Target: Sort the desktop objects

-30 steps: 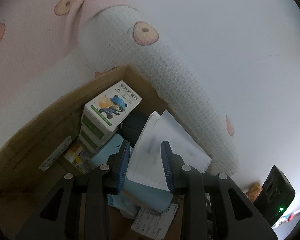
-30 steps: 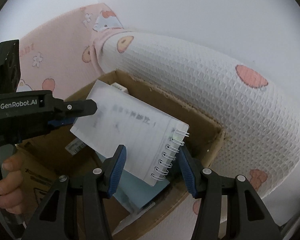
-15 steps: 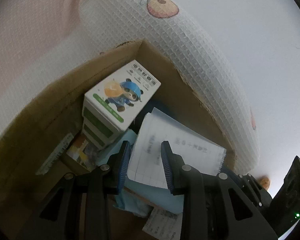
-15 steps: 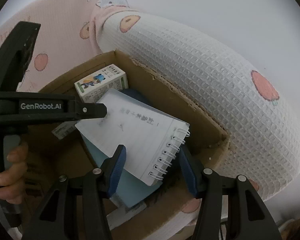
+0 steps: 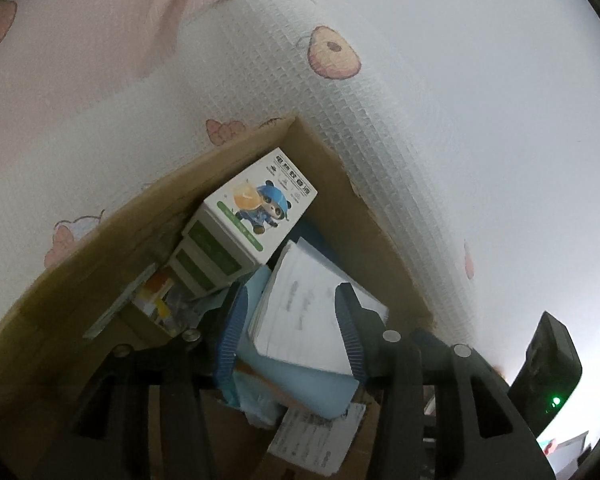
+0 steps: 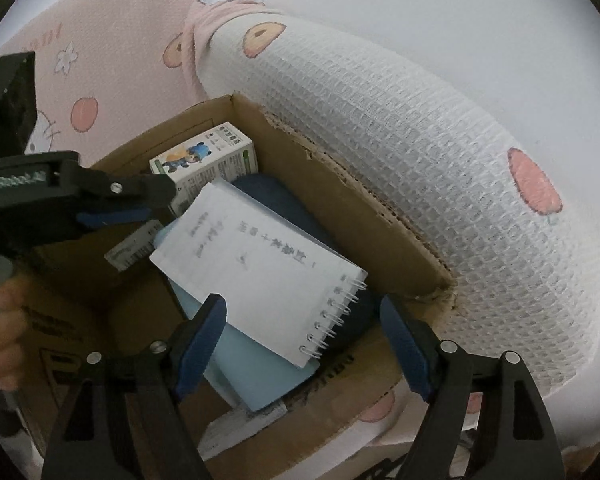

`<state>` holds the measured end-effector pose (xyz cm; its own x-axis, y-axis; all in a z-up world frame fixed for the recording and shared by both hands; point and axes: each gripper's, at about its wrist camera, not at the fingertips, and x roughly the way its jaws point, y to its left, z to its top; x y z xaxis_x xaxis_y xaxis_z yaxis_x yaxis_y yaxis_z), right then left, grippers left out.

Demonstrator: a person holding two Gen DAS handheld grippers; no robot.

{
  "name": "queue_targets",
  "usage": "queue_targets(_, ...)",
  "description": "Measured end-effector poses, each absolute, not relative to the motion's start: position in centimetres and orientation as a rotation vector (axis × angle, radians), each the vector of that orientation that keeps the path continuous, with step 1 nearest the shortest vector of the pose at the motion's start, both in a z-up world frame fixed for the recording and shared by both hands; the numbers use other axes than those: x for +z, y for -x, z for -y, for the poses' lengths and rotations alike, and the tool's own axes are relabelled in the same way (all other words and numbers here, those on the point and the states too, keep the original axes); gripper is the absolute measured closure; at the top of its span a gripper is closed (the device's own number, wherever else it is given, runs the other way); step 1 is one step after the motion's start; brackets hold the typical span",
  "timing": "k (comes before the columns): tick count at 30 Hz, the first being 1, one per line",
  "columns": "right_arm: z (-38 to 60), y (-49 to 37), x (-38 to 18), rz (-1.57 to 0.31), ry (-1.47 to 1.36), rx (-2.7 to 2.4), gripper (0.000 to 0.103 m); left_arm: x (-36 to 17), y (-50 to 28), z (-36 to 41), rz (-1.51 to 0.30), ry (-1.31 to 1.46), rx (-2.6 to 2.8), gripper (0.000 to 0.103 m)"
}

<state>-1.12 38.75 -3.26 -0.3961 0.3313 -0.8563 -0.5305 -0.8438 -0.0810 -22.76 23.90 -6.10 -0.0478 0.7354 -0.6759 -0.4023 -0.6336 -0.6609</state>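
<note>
Both grippers have just been opening. The right gripper [image 6: 302,330] and left gripper [image 5: 290,332] stand released around the spiral notepad [image 6: 260,272], which lies on a blue folder [image 6: 256,376] inside the cardboard box [image 6: 352,216], beside a cartoon-printed carton [image 6: 204,160].

Notebook [image 6: 260,264]: cover writing blurred, unreadable. Light blue item [image 6: 256,376] beneath it mostly covered. Cardboard box [image 6: 340,184] floor hidden under contents. Person's hand [image 6: 0,332] cut off at left edge.
</note>
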Motion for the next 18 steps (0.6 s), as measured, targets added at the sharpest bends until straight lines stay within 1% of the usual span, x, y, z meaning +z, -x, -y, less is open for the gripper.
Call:
queue_targets(4, -38.1, 1.1, -3.0, -0.241, 1.324, 2.265, 0.025, -6.2, 22.4, -24.1, 0.372, 1.445, 1.765, 0.054)
queue_targets(6, -37.6, 1.4, -2.9, -0.202, 1.331, 2.292, 0.025, -6.4, 21.9, -24.3, 0.339, 1.461, 1.746, 0.062)
queue_targets(7, -37.3, 1.5, -2.9, -0.182, 1.336, 2.305, 0.025, -6.5, 21.5, -24.7, 0.295, 1.470, 1.745, 0.072)
queue_targets(8, -36.7, 1.4, -2.9, -0.158, 1.345, 2.315, 0.025, -6.7, 20.7, -24.9, 0.266, 1.474, 1.748, 0.076)
queue_targets(12, -35.5, 2.0, -3.6, -0.076, 1.399, 2.316, 0.025, -7.2, 18.9, -26.2, 0.137, 1.511, 1.733, 0.076)
queue_targets(18, -35.2, 2.4, -4.6, 0.026, 1.426, 2.259, 0.025, -8.1, 18.8, -26.2, 0.149, 1.529, 1.713, 0.076)
